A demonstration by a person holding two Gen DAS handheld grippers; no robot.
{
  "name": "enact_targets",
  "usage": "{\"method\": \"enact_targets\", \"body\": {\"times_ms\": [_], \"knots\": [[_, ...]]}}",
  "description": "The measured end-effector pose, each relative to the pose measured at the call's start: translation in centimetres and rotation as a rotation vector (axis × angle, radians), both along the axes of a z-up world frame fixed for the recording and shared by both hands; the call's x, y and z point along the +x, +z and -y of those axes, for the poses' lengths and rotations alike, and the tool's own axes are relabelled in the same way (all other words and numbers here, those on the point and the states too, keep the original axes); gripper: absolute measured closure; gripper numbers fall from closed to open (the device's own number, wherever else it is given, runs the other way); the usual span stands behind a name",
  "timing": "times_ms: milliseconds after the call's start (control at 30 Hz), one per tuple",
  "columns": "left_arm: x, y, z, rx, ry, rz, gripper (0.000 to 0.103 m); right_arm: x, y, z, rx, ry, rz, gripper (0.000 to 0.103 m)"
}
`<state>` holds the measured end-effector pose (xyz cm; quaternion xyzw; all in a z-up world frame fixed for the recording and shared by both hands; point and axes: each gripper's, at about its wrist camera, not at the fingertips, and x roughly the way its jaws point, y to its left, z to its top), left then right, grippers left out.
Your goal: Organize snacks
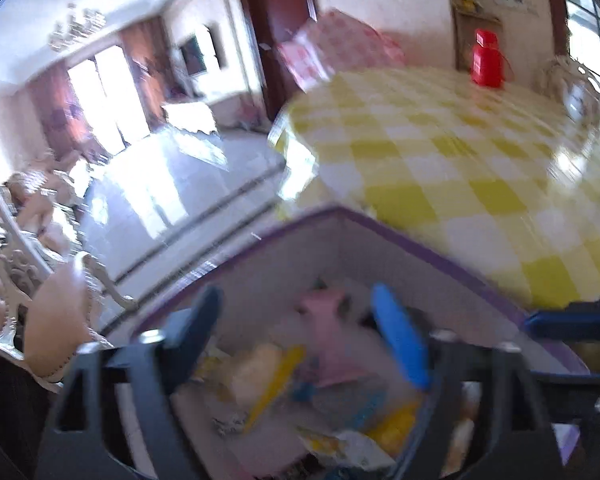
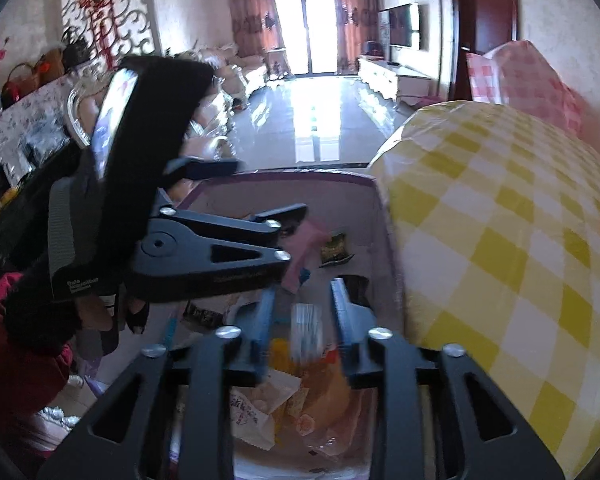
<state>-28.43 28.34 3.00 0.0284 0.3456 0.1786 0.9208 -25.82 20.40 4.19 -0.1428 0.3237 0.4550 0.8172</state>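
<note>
One purple-rimmed box (image 2: 376,200) at the table (image 2: 520,240) edge; snack packets inside, blurred, number uncertain; one pink packet (image 2: 306,240); one dark packet (image 2: 336,250). One red container (image 1: 487,58) at the table's far edge.

Window glare, motion blur (fisheye-warped edges)

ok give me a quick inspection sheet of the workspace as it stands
surface: round table with a yellow-and-white check cloth, the stretch beside the box bare.
job's things: purple-rimmed box at the table edge, holding a pink packet, a dark packet and yellow and orange snack packs.
clutter: red container at the far side of the table.
grippers: left hand-held gripper open over the box, nothing between its fingers; right hand-held gripper partly open above the packs, nothing gripped.
cables: nothing seen.
surroundings: living room with tiled floor, sofas, television, curtained glass doors.
</note>
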Motion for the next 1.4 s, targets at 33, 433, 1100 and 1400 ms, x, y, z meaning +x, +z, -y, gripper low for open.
{"method": "enact_targets", "body": {"times_ms": [33,433,1100,1400], "knots": [[-0.1,0.2,-0.3,-0.009,0.004,0.006,0.005,0.2,0.2,0.3,0.005,-0.01,-0.005,0.054],[-0.5,2.8,0.0,0.087,0.192,-0.05,0.002,-0.1,2.4,1.8,-0.023,-0.024,-0.063,0.016],[1.3,-1.4,-0.7,-0.148,0.089,-0.311,0.002,1.6,-1.6,-0.3,-0.277,-0.169,-0.136,0.016],[1.6,-1.8,-1.1,-0.155,0.096,-0.328,0.002,1.4,-1.8,-0.5,-0.295,-0.16,-0.126,0.016]]}}
